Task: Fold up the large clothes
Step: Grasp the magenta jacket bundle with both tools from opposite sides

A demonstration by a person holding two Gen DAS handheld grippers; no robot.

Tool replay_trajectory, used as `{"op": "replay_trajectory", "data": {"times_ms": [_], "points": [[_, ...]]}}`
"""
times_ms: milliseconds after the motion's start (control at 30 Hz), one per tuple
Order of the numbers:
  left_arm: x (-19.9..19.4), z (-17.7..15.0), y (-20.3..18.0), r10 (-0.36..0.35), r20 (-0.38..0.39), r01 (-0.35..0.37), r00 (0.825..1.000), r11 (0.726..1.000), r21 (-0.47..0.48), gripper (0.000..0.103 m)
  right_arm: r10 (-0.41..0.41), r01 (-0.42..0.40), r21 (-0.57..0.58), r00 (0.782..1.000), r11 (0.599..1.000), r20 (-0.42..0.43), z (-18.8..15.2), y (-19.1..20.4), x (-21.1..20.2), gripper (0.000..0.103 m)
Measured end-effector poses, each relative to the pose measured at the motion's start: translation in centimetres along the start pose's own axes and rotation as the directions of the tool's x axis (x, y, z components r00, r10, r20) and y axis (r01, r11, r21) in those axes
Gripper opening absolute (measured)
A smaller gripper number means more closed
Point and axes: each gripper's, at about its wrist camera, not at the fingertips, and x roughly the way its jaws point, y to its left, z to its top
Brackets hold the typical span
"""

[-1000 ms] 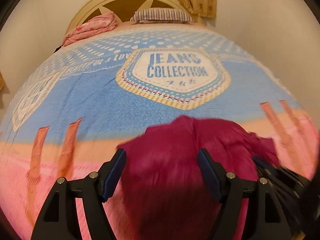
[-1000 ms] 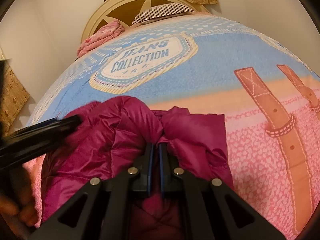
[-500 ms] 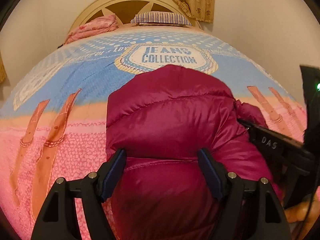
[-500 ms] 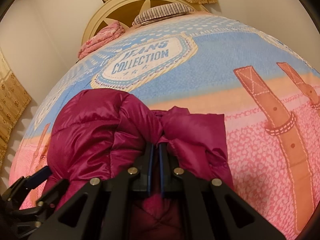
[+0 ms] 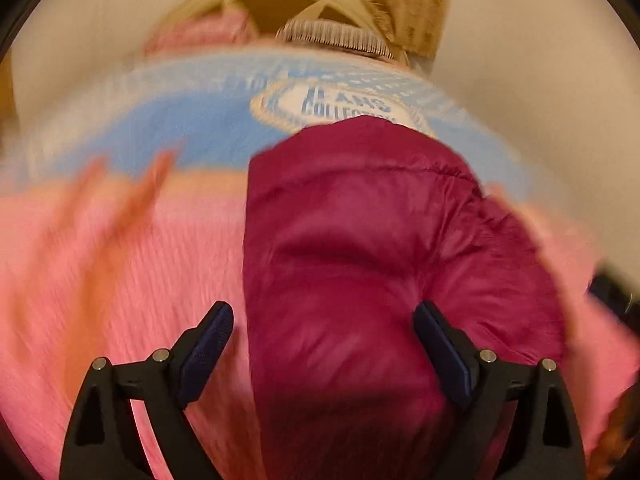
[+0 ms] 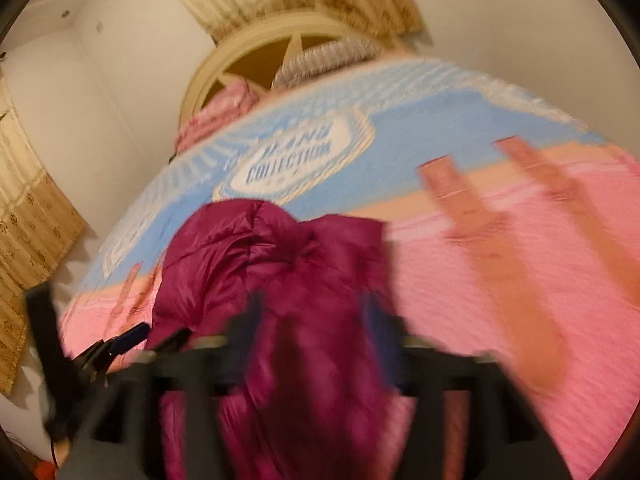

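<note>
A magenta puffer jacket (image 5: 360,248) lies bunched on the pink and blue bedspread (image 5: 120,264). My left gripper (image 5: 323,332) is open above its near part, jaws wide apart, holding nothing. In the right wrist view the jacket (image 6: 280,280) lies in front of my right gripper (image 6: 314,320), whose blurred fingers stand apart on either side of the fabric. The left gripper (image 6: 132,338) also shows at the lower left of that view. Both views are motion-blurred.
The bedspread carries a "JEANS COLLECTION" badge (image 6: 296,156). A striped pillow (image 5: 340,36) and a pink folded blanket (image 6: 220,112) lie by the cream headboard (image 6: 256,52). Curtains (image 6: 28,200) hang on the left wall.
My right gripper has opened and let go of the jacket, and pulled back. My left gripper has stayed open and shifted left. Both cameras are swinging.
</note>
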Motion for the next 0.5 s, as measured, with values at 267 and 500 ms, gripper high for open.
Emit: {"op": "replay_trajectory", "data": {"times_ms": [267, 500], "points": [[-3.2, -1.3, 6.6, -0.125, 0.03, 0.128, 0.992, 0.955, -0.268, 0.093, 0.022, -0.017, 0.146, 0.999, 0.989, -0.031, -3.0, -7.0, -6.9, 0.081], [-0.7, -0.1, 4.5, -0.197, -0.024, 0.189, 0.98, 0.964, -0.189, 0.093, 0.177, -0.17, 0.095, 0.982, 0.981, -0.069, -1.5, -3.3, -2.4, 0.088]]}}
